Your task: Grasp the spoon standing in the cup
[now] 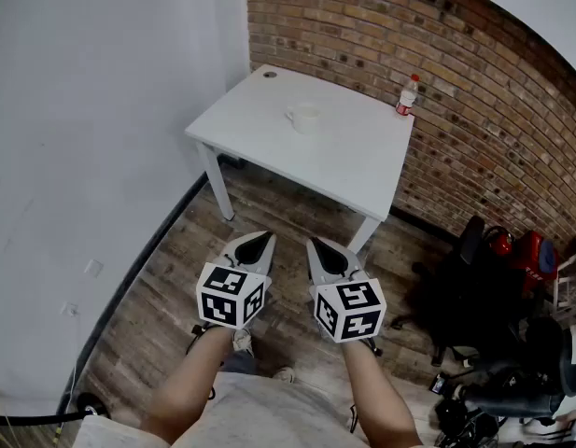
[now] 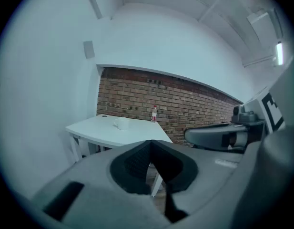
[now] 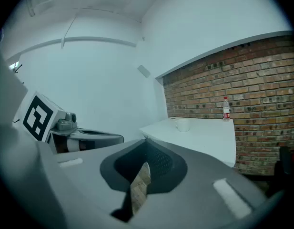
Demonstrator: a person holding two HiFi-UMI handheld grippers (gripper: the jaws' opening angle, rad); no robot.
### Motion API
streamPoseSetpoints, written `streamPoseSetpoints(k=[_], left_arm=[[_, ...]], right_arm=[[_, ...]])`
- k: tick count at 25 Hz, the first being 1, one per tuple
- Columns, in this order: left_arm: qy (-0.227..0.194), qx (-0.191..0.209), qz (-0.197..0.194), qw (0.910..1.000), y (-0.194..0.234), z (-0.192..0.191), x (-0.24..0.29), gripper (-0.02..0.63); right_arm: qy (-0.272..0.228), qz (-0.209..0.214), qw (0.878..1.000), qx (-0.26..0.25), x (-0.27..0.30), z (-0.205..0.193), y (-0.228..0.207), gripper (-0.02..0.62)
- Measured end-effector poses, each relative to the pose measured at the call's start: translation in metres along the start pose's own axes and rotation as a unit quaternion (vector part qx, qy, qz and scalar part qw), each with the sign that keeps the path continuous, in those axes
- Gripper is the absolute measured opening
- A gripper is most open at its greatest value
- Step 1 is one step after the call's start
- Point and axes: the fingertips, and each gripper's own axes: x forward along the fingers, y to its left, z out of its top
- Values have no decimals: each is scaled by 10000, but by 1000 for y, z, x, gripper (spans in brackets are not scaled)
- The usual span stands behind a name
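Both clenched on nothing: left gripper (image 1: pixel 262 238) and right gripper (image 1: pixel 316 244). I'd walk to the table (image 1: pixel 353 161), then unclench one above the cup (image 1: pixel 303 117).

A small white ceramic cup (image 1: pixel 304 117) (image 2: pixel 122 123) (image 3: pixel 183 124) stands upright near the middle of a white rectangular table (image 1: pixel 353 166), its handle turned toward the head view's left. At this range the spoon in the cup is too small to make out.
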Motion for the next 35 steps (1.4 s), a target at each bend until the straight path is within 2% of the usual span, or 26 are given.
streamPoseSetpoints(k=[10, 35], left_arm=[[-11, -20, -186, 9998, 30, 14, 33, -5], [209, 30, -1218, 9923, 184, 92, 198, -5]], right_arm=[[58, -187, 9998, 12, 38, 6, -10, 6], [214, -1166, 9928, 187, 241, 76, -71, 6]])
